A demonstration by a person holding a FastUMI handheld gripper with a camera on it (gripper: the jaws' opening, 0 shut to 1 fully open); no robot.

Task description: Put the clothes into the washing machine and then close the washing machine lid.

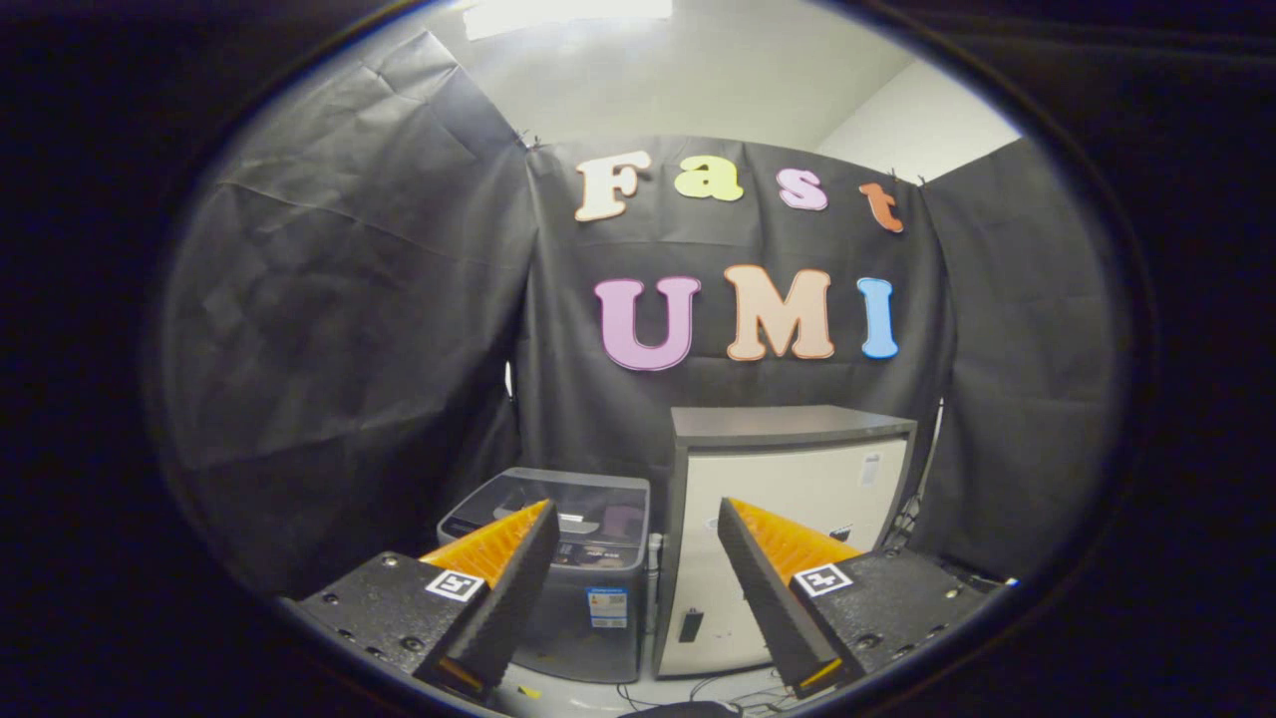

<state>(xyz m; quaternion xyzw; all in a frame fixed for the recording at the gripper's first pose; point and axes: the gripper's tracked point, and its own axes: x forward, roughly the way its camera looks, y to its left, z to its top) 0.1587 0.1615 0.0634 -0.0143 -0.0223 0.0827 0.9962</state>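
A small grey top-loading washing machine stands on the floor against the booth wall, beyond my left finger. Its dark see-through lid lies flat, and something dark with a purplish patch shows beneath it. My gripper hangs well short of the machine, open, with nothing between its fingers. The left finger partly covers the machine's front left corner.
A taller pale cabinet with a dark top stands right beside the machine, behind my right finger. Cables lie on the pale floor in front of both. Black cloth walls close in on the left, back and right.
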